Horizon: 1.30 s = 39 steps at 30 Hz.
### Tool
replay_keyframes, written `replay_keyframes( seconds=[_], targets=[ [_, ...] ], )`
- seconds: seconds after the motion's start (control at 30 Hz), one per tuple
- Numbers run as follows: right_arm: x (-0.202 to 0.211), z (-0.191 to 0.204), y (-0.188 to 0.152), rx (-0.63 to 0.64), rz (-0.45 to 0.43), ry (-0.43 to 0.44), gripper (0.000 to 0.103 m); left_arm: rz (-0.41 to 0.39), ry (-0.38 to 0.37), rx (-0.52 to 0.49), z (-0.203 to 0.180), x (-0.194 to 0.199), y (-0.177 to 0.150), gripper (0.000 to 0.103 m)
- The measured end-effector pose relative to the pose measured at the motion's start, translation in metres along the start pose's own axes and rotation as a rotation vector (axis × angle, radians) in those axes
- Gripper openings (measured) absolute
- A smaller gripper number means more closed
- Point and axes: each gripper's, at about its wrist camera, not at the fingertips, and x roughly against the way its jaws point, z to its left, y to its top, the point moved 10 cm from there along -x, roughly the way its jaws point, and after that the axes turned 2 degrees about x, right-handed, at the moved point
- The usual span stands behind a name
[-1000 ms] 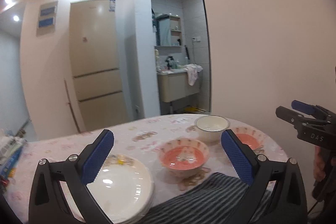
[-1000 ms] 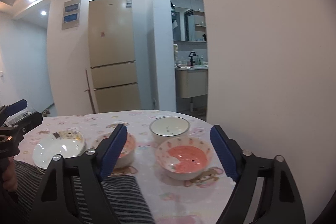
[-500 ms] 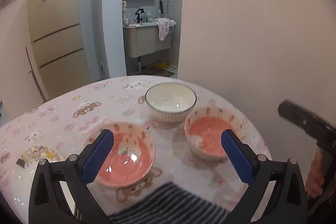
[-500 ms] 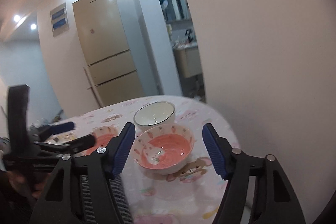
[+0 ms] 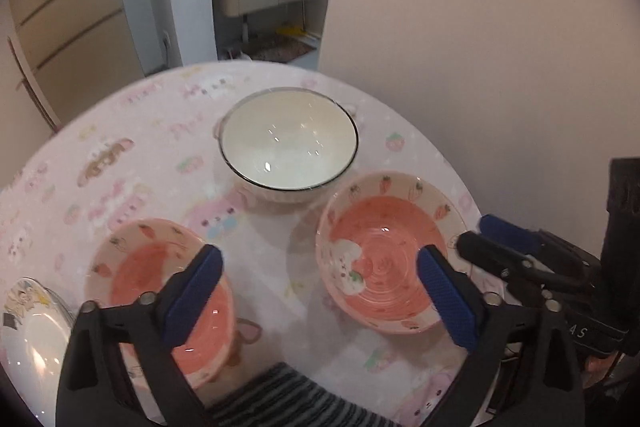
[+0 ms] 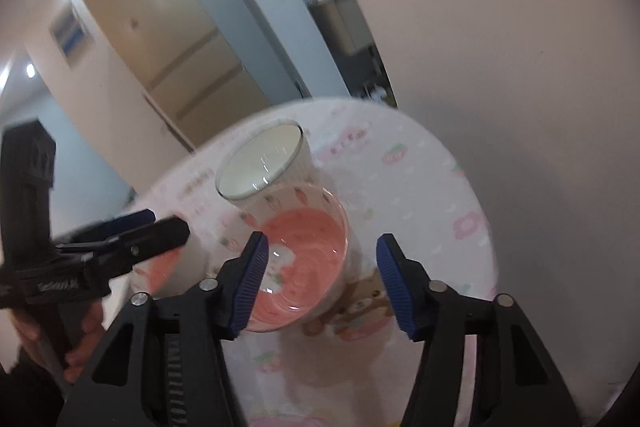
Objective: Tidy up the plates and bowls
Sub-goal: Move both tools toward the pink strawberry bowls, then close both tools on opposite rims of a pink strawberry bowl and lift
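Observation:
A white bowl with a dark rim stands at the far side of the round table. Two pink bowls stand nearer: one at the left, one at the right. My left gripper is open and empty, hovering above the gap between the pink bowls. My right gripper is open and empty, low over the near rim of the right pink bowl; it also shows in the left wrist view. The white bowl sits just behind that pink bowl.
A stack of white plates lies at the table's left edge. A striped cloth lies at the near edge. The pink tablecloth covers the table. A wall stands close on the right.
Both grippers have moved forward and tilted down toward the bowls. The right gripper has closed in on the right pink bowl. The left one now hovers between the two pink bowls.

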Motion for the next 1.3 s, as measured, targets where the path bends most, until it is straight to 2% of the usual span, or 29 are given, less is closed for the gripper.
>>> replay_keyframes(
  seconds=[0.07,0.13,0.2,0.3,0.4,0.43,0.5,0.53,0.57,0.63,0.7,0.77,0.83,0.97,1.03,1.2,1.3],
  targets=[
    [-0.011,-0.001,-0.007,-0.039,0.109,0.041,0.047,0.040,0.017,0.014,0.001,-0.013,-0.001,0.093],
    [-0.017,-0.002,-0.010,-0.047,0.179,0.051,0.045,0.089,0.024,0.034,0.003,-0.023,-0.004,0.091],
    [-0.020,-0.003,-0.012,-0.050,0.226,0.042,0.044,0.147,0.032,0.056,0.006,-0.032,-0.007,0.078],
    [-0.031,-0.002,-0.015,-0.026,0.315,0.021,0.044,0.230,-0.014,0.088,0.001,-0.045,-0.011,0.074],
    [-0.043,-0.004,-0.021,-0.035,0.394,-0.014,0.038,0.228,0.017,0.080,0.001,-0.050,-0.009,0.069],
    [-0.044,-0.007,-0.021,-0.039,0.397,-0.044,0.032,0.234,0.027,0.061,-0.001,-0.053,-0.009,0.069],
    [-0.043,-0.017,-0.016,-0.030,0.362,-0.120,0.031,0.265,0.026,0.048,-0.003,-0.061,-0.011,0.064],
    [-0.043,-0.018,-0.016,-0.037,0.359,-0.120,0.031,0.284,0.033,0.032,-0.002,-0.065,-0.014,0.058],
    [-0.044,-0.016,-0.017,-0.043,0.372,-0.105,0.030,0.302,0.048,0.018,-0.001,-0.069,-0.017,0.046],
    [-0.045,-0.014,-0.018,-0.049,0.388,-0.094,0.029,0.329,0.067,0.012,0.002,-0.076,-0.020,0.042],
    [-0.045,-0.016,-0.016,-0.038,0.382,-0.124,0.028,0.321,0.076,0.006,0.001,-0.079,-0.018,0.041],
    [-0.045,-0.018,-0.011,-0.038,0.369,-0.158,0.016,0.321,0.076,0.011,0.001,-0.080,-0.016,0.038],
    [-0.049,-0.016,-0.011,-0.034,0.394,-0.181,0.015,0.320,0.086,0.005,0.001,-0.082,-0.015,0.035],
    [-0.058,-0.018,-0.013,-0.021,0.444,-0.205,0.009,0.349,0.054,-0.013,-0.007,-0.088,-0.019,0.015],
    [-0.060,-0.019,-0.013,-0.019,0.448,-0.215,0.009,0.329,0.069,-0.016,-0.007,-0.087,-0.019,0.015],
    [-0.058,-0.023,-0.016,-0.041,0.463,-0.207,0.008,0.330,0.039,-0.016,-0.009,-0.079,-0.019,0.010],
    [-0.052,-0.018,-0.015,0.007,0.458,-0.230,0.008,0.312,0.035,-0.023,-0.012,-0.072,-0.019,0.011]
  ],
)
